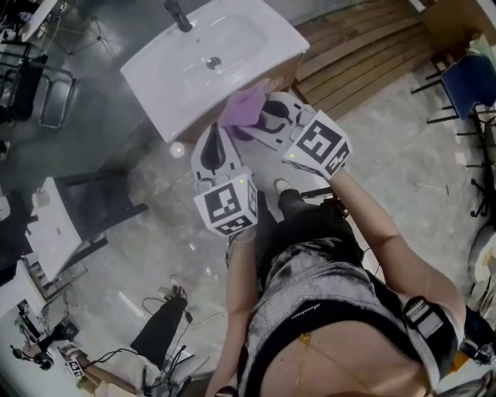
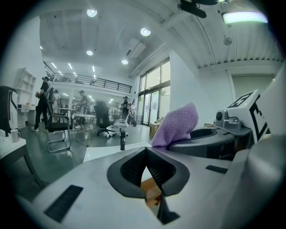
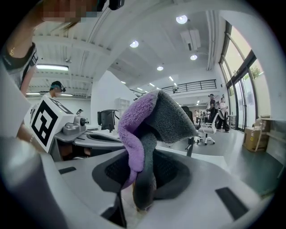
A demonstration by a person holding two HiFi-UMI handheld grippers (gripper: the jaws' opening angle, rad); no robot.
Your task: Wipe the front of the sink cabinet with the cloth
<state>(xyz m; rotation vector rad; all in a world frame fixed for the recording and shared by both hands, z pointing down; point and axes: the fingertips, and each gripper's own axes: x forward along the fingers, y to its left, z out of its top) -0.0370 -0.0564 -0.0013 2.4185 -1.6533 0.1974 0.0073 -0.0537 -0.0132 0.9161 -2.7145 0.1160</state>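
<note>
The sink cabinet has a white basin top [image 1: 174,77] and a wooden front [image 1: 284,75] below me. My right gripper [image 1: 254,124] is shut on a purple and grey cloth [image 1: 246,107], which hangs bunched over its jaws [image 3: 149,118] close to the cabinet's front edge. My left gripper [image 1: 215,133] sits beside it on the left, shut with nothing between its pads. In the left gripper view the cloth [image 2: 176,124] shows to the right, and the cabinet's wood [image 2: 151,188] shows below the jaws. Whether the cloth touches the cabinet front, I cannot tell.
A black faucet [image 1: 178,14] stands at the basin's back. Wooden decking [image 1: 364,46] lies right of the cabinet, with a blue chair [image 1: 471,77] beyond. A metal chair [image 1: 46,93] and a white table [image 1: 48,225] are at the left. Cables [image 1: 167,341] trail on the floor behind.
</note>
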